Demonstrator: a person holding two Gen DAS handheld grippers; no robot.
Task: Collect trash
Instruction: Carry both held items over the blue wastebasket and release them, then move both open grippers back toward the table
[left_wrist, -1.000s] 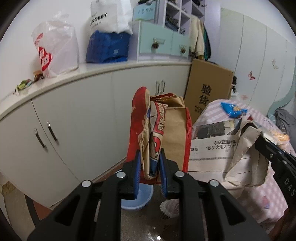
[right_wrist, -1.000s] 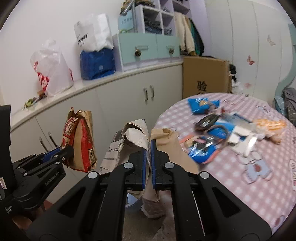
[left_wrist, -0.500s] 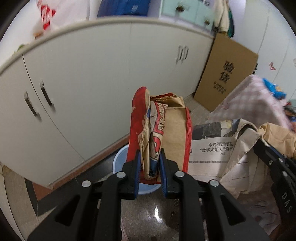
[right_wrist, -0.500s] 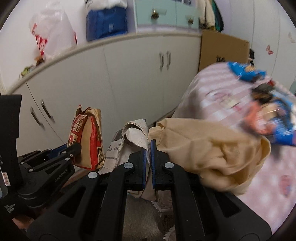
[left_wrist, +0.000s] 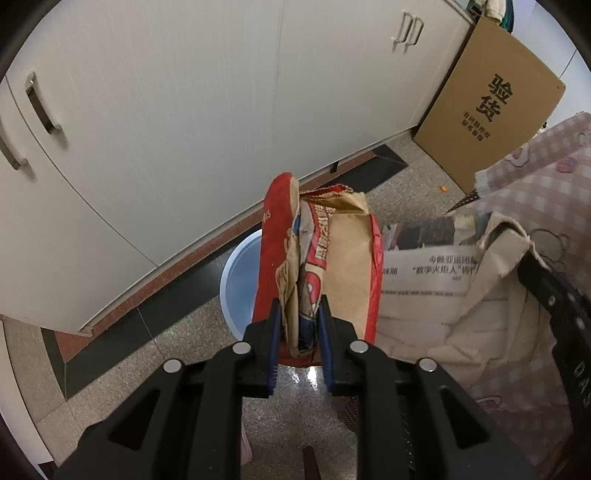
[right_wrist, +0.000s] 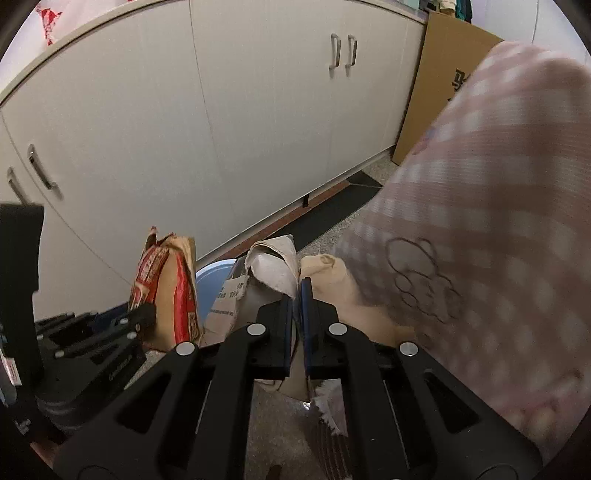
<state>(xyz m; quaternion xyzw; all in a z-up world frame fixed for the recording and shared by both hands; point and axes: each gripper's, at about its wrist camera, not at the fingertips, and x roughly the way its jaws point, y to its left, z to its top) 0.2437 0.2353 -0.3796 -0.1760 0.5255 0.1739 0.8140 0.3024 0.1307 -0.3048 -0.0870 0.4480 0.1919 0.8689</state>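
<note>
My left gripper (left_wrist: 297, 317) is shut on a crumpled red and brown paper bag (left_wrist: 332, 258), held upright above a pale blue bin (left_wrist: 238, 284) on the floor. The same bag (right_wrist: 166, 291) and left gripper (right_wrist: 142, 317) appear at the left in the right wrist view, in front of the bin (right_wrist: 212, 275). My right gripper (right_wrist: 296, 295) is shut on a wad of torn newspaper and beige paper (right_wrist: 273, 266). That newspaper wad (left_wrist: 436, 288) hangs to the right of the bag, with the right gripper's black finger (left_wrist: 554, 302) beside it.
White cabinet doors (left_wrist: 177, 122) with a dark kickboard run behind the bin. A cardboard box (left_wrist: 487, 107) leans at the far right. A pink checked tablecloth (right_wrist: 498, 229) hangs close on the right. The floor (left_wrist: 166, 343) is speckled stone.
Both grippers have come down and tilted towards the floor, each keeping its load. The countertop and table top have left view; the blue bin now shows more fully beneath the bag.
</note>
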